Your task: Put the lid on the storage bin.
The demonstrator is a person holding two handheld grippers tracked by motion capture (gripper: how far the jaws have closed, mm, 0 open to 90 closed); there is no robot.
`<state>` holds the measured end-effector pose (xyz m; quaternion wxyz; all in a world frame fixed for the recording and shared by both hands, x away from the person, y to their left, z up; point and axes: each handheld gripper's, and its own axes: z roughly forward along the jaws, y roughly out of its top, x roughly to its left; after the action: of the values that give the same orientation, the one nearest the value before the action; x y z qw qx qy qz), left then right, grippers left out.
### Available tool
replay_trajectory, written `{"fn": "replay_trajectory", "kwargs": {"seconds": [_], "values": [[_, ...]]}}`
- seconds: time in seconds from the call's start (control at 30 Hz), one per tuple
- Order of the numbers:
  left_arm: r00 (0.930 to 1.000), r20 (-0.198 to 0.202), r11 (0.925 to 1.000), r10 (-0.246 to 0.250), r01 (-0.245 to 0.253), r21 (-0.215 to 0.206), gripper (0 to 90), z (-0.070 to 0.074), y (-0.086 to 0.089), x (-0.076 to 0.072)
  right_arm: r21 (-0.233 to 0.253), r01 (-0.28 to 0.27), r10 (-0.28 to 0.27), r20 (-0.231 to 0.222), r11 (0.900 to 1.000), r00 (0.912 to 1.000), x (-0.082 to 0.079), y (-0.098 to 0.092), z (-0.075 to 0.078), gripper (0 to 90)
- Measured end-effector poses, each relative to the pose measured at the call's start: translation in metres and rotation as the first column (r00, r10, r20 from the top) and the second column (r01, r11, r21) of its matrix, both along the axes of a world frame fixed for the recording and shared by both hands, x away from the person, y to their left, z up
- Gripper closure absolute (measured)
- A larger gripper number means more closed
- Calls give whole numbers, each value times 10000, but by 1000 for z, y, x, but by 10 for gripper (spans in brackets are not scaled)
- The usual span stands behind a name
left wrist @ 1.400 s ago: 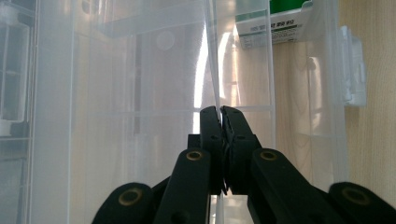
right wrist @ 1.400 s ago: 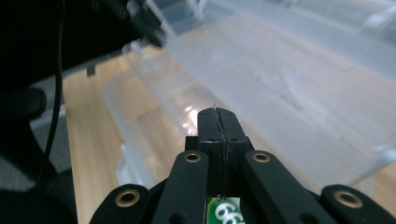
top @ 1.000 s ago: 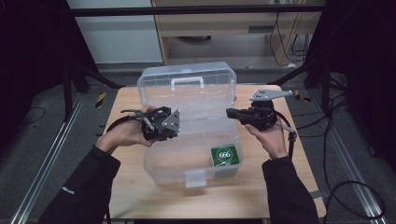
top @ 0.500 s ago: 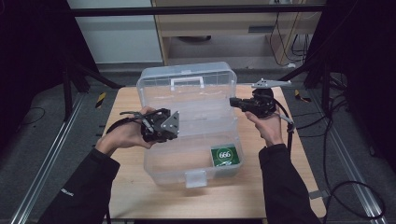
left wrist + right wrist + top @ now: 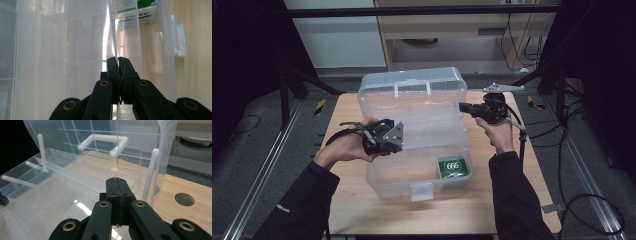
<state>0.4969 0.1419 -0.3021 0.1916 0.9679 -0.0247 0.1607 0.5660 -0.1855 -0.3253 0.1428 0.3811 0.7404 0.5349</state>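
Clear plastic tray pinched at both ends by left gripper and right gripper, lifted clear of box; setting down remains.

The clear plastic storage box stands open on the wooden tabletop, its raised lid blocking passage at the far side. A clear inner tray spans the upper opening. Below, the front compartment is open from above except at its right corner, occupied by a green labelled packet. Bare tabletop lies left, right and in front of the box.
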Motion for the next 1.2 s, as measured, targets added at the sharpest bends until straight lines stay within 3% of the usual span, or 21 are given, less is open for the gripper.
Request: {"fn": "replay_trajectory", "kwargs": {"seconds": [1.2], "values": [[9986, -526, 9996, -45, 30, -290, 872, -8, 2, -7, -29, 21, -22, -183, 10000, 9998, -1, -7, 0, 899]]}}
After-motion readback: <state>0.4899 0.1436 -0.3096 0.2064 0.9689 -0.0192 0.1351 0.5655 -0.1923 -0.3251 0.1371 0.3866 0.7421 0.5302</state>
